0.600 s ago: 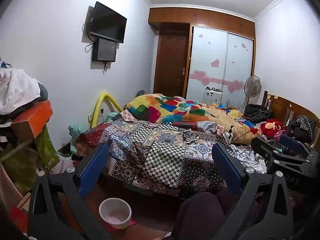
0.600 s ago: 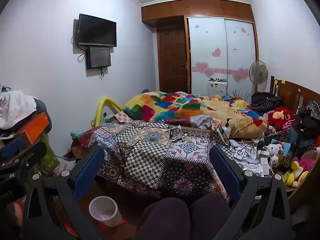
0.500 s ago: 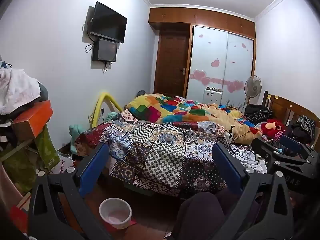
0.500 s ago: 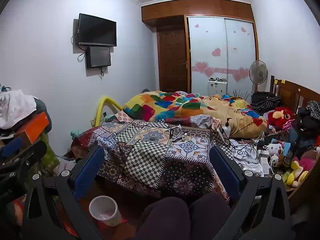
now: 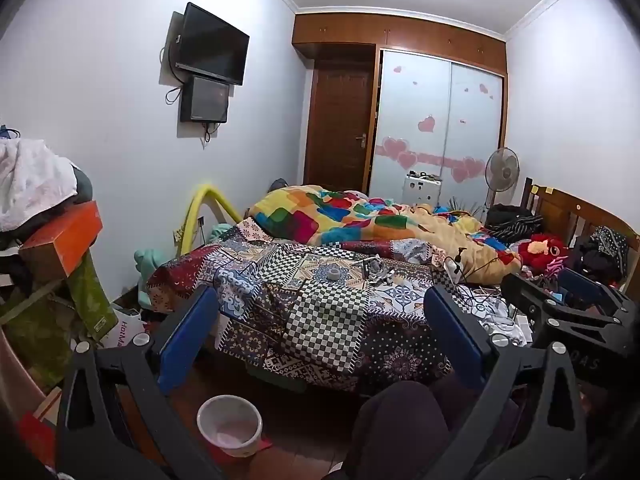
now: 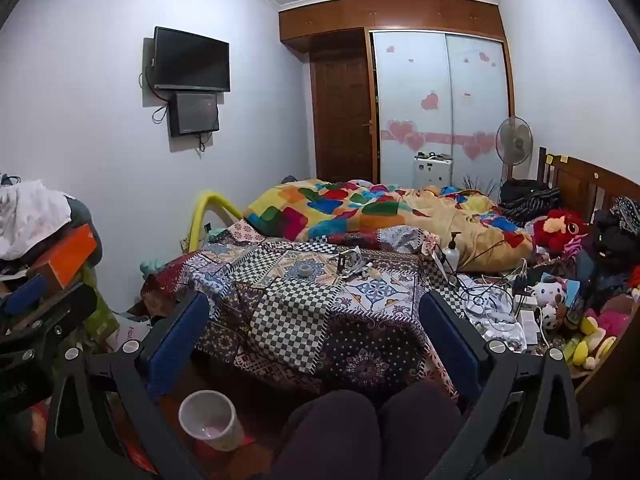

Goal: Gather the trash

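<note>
A patchwork-covered bed [image 5: 320, 320] [image 6: 296, 320] lies ahead. On it sit a small grey tape roll [image 5: 333, 273] [image 6: 305, 269] and a little heap of crumpled bits [image 5: 376, 270] [image 6: 354, 265]. A white bin [image 5: 230, 430] [image 6: 208, 420] stands on the floor in front of the bed, below and left. My left gripper [image 5: 318, 304] is open with nothing between its blue pads. My right gripper [image 6: 314, 304] is open too and holds nothing. Both hang in the air short of the bed, well away from the litter.
The person's dark-trousered knees [image 5: 400, 420] [image 6: 360, 428] fill the bottom centre. A pile of clothes and an orange box [image 5: 60, 236] crowds the left. Cables, a pump bottle [image 6: 452, 250] and soft toys [image 6: 560, 228] clutter the bed's right side. A colourful duvet [image 5: 360, 220] lies behind.
</note>
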Motion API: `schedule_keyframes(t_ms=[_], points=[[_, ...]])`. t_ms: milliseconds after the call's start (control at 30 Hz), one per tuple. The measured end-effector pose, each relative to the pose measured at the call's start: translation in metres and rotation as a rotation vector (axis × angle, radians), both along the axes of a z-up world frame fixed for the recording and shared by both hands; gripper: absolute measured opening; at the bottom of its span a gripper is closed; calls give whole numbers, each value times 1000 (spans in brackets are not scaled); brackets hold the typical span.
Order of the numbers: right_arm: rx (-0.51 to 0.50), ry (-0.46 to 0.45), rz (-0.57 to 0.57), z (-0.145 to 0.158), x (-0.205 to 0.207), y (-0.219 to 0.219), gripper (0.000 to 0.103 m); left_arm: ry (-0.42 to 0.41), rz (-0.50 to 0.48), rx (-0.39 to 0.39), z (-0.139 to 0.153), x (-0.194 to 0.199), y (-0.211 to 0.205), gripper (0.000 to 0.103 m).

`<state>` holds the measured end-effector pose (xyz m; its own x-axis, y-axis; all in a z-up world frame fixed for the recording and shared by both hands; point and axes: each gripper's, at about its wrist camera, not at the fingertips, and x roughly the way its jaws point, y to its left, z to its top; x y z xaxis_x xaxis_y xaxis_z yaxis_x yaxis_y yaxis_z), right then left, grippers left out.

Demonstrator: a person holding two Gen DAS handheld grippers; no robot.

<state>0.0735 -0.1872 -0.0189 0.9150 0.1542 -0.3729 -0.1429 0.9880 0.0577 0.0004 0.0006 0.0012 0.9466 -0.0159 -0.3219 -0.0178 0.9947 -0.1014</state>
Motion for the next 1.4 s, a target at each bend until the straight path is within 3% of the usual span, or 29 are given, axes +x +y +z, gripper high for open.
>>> schedule_keyframes(t_ms=[1400], points=[[-3, -2, -2, 0, -1, -4, 103, -1, 4, 3, -2, 0, -3, 103]])
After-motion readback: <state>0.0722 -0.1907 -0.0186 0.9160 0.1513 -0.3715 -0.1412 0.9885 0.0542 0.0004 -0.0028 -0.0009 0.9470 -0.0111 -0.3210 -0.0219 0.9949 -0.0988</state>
